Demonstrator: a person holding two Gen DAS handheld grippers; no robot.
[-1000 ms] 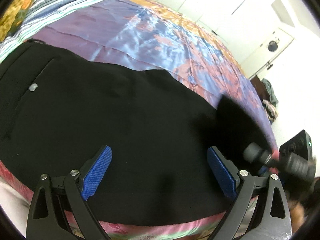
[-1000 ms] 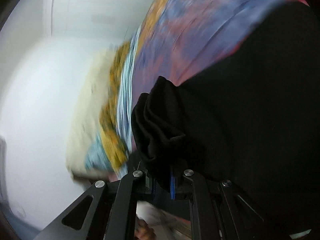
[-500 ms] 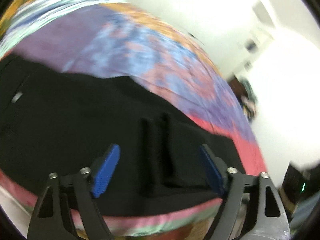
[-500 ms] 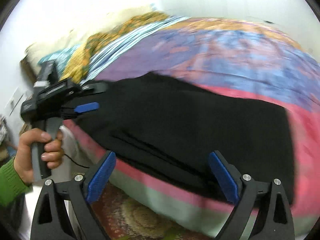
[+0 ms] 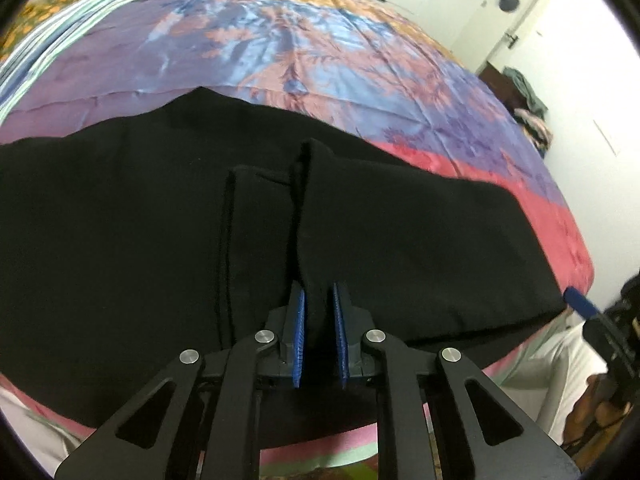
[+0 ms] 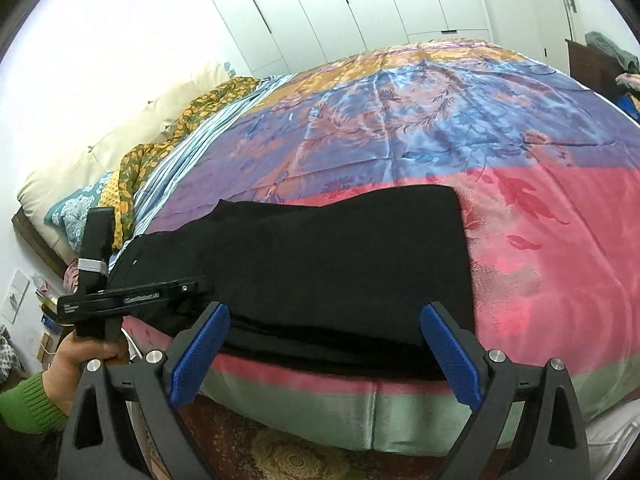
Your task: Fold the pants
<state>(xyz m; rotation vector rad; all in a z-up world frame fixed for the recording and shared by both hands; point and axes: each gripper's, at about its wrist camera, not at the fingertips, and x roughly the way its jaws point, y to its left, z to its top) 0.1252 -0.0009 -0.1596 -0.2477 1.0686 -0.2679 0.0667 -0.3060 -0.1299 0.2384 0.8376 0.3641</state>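
Observation:
Black pants (image 5: 400,240) lie folded along the near edge of the bed, one layer over another. My left gripper (image 5: 320,312) is shut on a raised pleat of the black cloth near the middle of that edge, its blue pads pressing both sides of the fold. The right wrist view shows the pants (image 6: 340,260) as a long dark slab, with the left gripper (image 6: 196,286) at their left end, held by a hand (image 6: 80,360) in a green sleeve. My right gripper (image 6: 324,316) hangs open off the bed's edge, apart from the cloth, nothing pressed between its pads.
A satin bedspread (image 6: 440,120) in purple, blue, orange and pink covers the bed. Pillows and a patterned blanket (image 6: 132,160) sit at its left end. White wardrobe doors (image 6: 340,8) stand behind, a patterned rug (image 6: 300,456) lies below, and a dark stand with clothes (image 5: 524,92) is far right.
The left jaws went from wide open to shut on a fold of the pants. The right gripper let go of the bunched cloth, opened wide and drew back from the bed.

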